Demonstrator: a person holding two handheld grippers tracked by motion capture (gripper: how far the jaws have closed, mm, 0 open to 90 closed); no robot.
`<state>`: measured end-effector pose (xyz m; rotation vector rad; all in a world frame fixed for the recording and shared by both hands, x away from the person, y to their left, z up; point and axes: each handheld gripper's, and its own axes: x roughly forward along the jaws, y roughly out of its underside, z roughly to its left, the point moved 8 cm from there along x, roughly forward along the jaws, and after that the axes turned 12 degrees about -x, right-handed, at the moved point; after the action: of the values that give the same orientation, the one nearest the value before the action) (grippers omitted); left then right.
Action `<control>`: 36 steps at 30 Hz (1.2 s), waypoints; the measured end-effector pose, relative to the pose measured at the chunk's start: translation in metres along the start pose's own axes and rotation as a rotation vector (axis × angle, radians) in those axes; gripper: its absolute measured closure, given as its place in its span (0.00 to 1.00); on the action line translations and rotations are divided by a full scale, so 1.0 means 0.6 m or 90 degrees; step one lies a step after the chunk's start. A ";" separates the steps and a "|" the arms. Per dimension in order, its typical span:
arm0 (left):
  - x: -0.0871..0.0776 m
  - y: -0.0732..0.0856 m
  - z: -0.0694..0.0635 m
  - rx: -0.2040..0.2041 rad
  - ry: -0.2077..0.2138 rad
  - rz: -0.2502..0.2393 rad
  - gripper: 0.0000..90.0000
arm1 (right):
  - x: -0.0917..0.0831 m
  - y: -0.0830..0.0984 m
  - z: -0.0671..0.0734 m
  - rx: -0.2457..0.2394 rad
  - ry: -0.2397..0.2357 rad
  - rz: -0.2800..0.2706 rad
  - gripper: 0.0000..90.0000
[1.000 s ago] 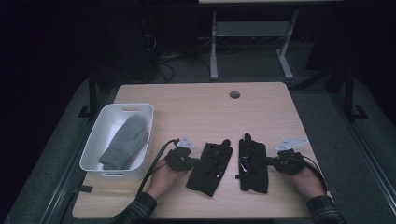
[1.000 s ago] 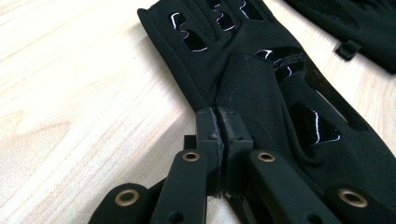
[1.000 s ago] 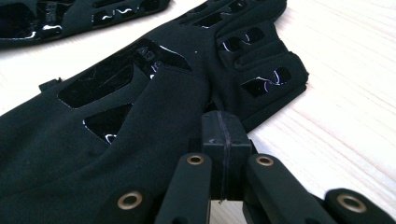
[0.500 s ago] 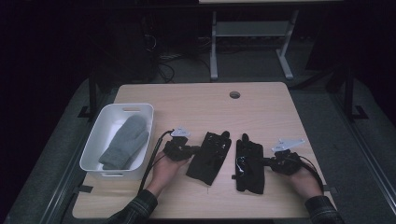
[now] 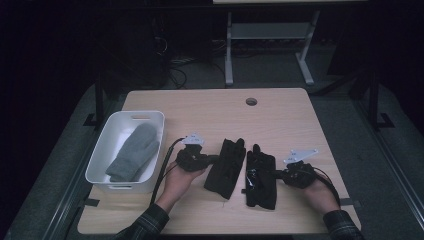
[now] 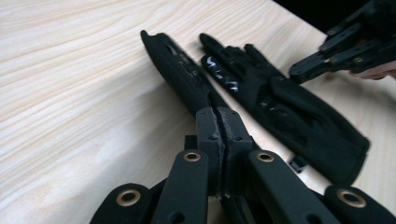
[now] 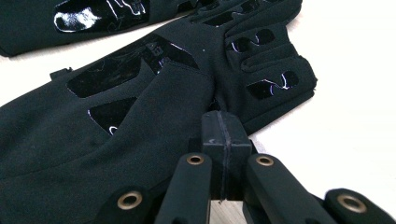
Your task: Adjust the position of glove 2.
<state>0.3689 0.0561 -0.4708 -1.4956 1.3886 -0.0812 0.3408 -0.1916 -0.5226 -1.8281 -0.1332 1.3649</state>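
- The wooden surface carries everything.
- A white bin at its left edge holds a grey mitten.
- Two black gloves lie side by side at the near middle: the left glove and the right glove.
- The left claw is clamped on the left glove's edge.
- The right claw is pinched on the right glove's edge.

a dim lab or office: bare wooden desk with cable hole, floor cables.

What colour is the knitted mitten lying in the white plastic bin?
Grey. The knitted mitten shows best in the high view, inside the white plastic bin.
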 end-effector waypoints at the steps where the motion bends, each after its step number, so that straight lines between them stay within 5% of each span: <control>1: -0.001 -0.001 -0.004 -0.002 0.007 0.000 0.98 | 0.001 -0.001 0.000 -0.002 0.000 -0.001 1.00; 10: -0.003 -0.011 -0.032 0.001 0.044 -0.004 0.98 | 0.004 -0.005 0.004 0.001 -0.001 0.002 1.00; 36: -0.014 -0.031 -0.064 0.003 0.082 -0.033 0.98 | 0.013 -0.016 0.011 -0.002 -0.006 0.003 1.00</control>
<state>0.3543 0.0351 -0.4359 -1.5442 1.4514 -0.2173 0.3419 -0.1777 -0.5224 -1.8264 -0.1355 1.3775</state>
